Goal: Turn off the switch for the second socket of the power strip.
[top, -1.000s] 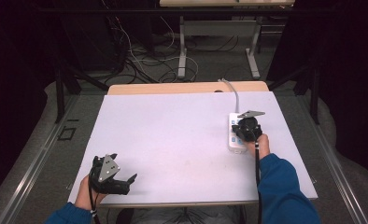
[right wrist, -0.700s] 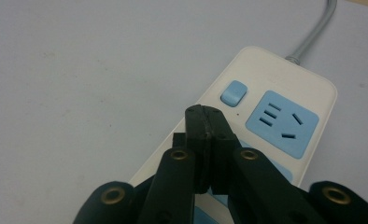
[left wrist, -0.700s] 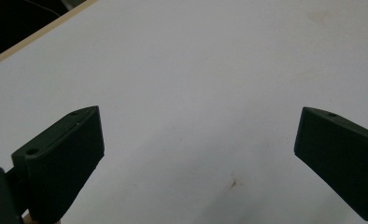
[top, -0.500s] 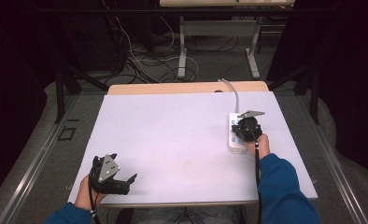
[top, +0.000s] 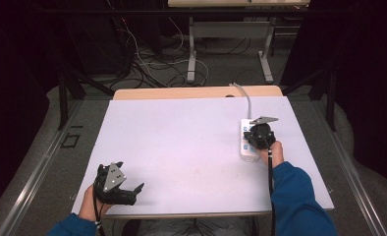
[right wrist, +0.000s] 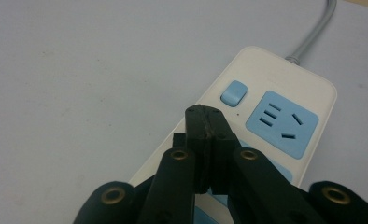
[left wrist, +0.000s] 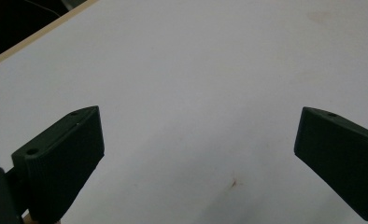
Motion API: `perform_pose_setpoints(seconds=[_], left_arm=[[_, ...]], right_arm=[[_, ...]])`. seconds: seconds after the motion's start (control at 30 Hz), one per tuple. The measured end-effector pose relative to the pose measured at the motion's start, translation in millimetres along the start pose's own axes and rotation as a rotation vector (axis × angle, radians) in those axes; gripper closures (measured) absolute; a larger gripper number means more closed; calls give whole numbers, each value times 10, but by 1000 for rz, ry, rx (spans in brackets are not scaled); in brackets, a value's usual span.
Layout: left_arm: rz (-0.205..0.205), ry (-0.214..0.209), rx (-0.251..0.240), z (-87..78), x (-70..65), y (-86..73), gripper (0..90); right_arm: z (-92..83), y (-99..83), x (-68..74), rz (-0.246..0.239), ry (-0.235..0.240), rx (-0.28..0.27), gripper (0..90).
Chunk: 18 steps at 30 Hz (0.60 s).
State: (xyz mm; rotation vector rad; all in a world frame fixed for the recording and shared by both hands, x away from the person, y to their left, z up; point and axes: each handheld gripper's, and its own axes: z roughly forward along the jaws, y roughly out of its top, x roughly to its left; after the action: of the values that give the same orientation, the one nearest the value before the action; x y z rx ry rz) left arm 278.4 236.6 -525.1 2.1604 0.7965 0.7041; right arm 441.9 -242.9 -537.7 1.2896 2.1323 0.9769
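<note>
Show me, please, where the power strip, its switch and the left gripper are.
power strip [right wrist: 285, 70], right gripper view, bare white top near the cord.
switch [right wrist: 233, 93], right gripper view, middle of the blue button.
left gripper [left wrist: 196, 140], left gripper view, midway between its fingertips.

Through the right gripper view I see my right gripper [right wrist: 205, 116] rising from six o'clock, its black jaws pressed flat together with no gap between them. Their tip sits over a white power strip [right wrist: 285, 79] that runs from centre toward one o'clock on the pale desk [right wrist: 79, 70]. Just beyond the tip, at about twelve o'clock, is a light blue switch [right wrist: 234, 93]. A blue socket face [right wrist: 283, 123] lies at two o'clock. A grey cord [right wrist: 313, 32] leaves the strip's far end toward one o'clock.
</note>
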Motion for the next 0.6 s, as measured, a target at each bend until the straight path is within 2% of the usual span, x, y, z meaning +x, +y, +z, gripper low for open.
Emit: perform_pose_setpoints(seconds=[0.6], left_arm=[[2, 4, -1, -2, 1, 0, 14]], right_arm=[[9, -1, 7, -3, -6, -1, 900]])
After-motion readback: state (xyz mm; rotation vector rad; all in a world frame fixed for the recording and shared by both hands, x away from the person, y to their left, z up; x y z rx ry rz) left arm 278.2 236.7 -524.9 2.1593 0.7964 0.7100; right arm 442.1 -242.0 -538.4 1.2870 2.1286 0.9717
